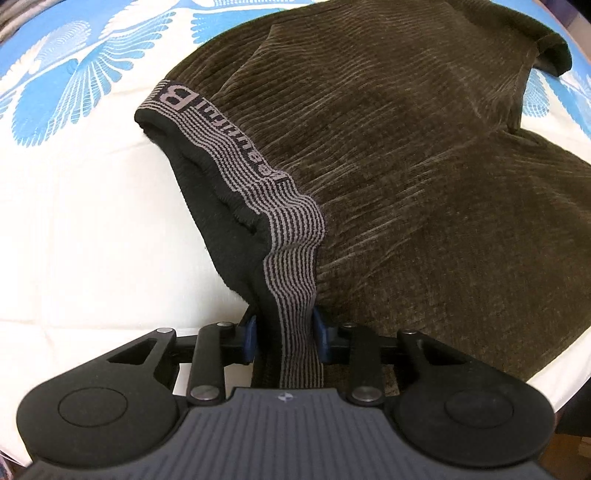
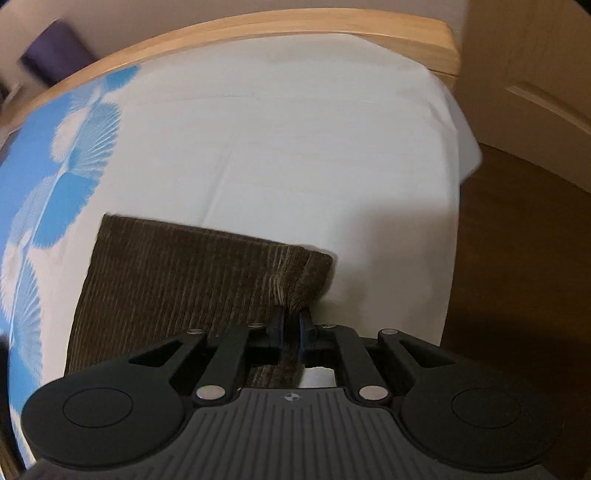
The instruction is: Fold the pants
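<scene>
Dark olive corduroy pants (image 1: 406, 166) lie on a bed with a white and blue sheet (image 1: 92, 221). Their striped grey-and-black waistband (image 1: 236, 155) runs from the upper left down into my left gripper (image 1: 284, 332), which is shut on the waistband and lifts it a little. In the right wrist view a folded edge of the pants (image 2: 177, 273) lies on the sheet (image 2: 295, 147), and my right gripper (image 2: 291, 325) is shut on its right corner. A pant leg hem (image 1: 554, 51) shows at the far upper right.
A wooden bed frame (image 2: 295, 26) runs along the far edge. The bed's right edge drops to a dark wood floor (image 2: 517, 258). A light wooden door (image 2: 535, 74) stands at the right. A purple object (image 2: 55, 55) sits beyond the frame at upper left.
</scene>
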A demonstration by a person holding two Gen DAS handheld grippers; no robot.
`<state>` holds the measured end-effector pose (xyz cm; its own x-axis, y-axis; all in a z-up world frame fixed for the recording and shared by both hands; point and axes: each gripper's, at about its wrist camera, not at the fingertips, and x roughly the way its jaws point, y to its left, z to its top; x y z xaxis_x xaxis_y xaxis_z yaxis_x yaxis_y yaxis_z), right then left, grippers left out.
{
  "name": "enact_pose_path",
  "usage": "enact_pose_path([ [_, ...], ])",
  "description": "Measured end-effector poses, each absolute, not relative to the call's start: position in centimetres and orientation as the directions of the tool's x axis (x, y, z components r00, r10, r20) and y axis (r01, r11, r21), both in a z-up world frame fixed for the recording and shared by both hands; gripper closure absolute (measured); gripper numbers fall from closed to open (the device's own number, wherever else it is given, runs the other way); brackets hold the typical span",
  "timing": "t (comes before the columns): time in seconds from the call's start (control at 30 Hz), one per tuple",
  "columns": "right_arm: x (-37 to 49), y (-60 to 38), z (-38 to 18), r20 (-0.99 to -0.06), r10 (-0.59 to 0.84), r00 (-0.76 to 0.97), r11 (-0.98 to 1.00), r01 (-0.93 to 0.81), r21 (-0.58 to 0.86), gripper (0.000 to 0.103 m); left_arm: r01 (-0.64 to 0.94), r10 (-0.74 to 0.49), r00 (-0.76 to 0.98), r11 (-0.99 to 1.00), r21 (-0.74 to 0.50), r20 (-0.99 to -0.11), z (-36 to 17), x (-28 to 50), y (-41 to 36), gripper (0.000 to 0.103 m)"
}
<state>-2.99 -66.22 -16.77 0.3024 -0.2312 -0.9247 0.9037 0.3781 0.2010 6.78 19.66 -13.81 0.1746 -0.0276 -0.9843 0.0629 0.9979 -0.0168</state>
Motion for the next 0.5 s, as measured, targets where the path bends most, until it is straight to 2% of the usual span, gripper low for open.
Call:
enact_pose_path([
  [0.1,-3.4,-66.0,-17.0,-0.936,-0.186,0.299,0.401,0.893,0.205,0.079,0.023,-0.064,0.164,0.998,-0.061,-0.984,-13.5,6.5,20.6,0.064],
  [0.2,-3.2,-65.6,-16.9,-0.940,-0.177,0.291,0.412,0.889,0.198,0.077,0.010,-0.094,0.151,0.996,-0.093,-0.984,-13.5,5.8,21.4,0.060],
  [0.33,-2.5,-64.1,-16.5,-0.949,-0.201,0.243,0.422,0.896,0.140,0.077,0.063,-0.103,0.134,0.993,-0.096,-0.986,-14.3,5.4,20.7,0.052],
  [0.4,-2.1,-63.5,-16.1,-0.946,-0.205,0.251,0.427,0.893,0.144,0.077,0.083,-0.100,0.132,0.992,-0.090,-0.986,-14.5,5.2,20.3,0.051],
  [0.47,-1.6,-63.0,-15.9,-0.943,-0.203,0.262,0.445,0.883,0.150,0.077,0.095,-0.095,0.138,0.992,-0.083,-0.986,-14.6,5.0,20.2,0.056],
  [0.5,-1.4,-62.8,-15.9,-0.943,-0.203,0.263,0.458,0.877,0.146,0.077,0.098,-0.100,0.146,0.992,-0.086,-0.984,-14.5,4.9,20.3,0.065],
])
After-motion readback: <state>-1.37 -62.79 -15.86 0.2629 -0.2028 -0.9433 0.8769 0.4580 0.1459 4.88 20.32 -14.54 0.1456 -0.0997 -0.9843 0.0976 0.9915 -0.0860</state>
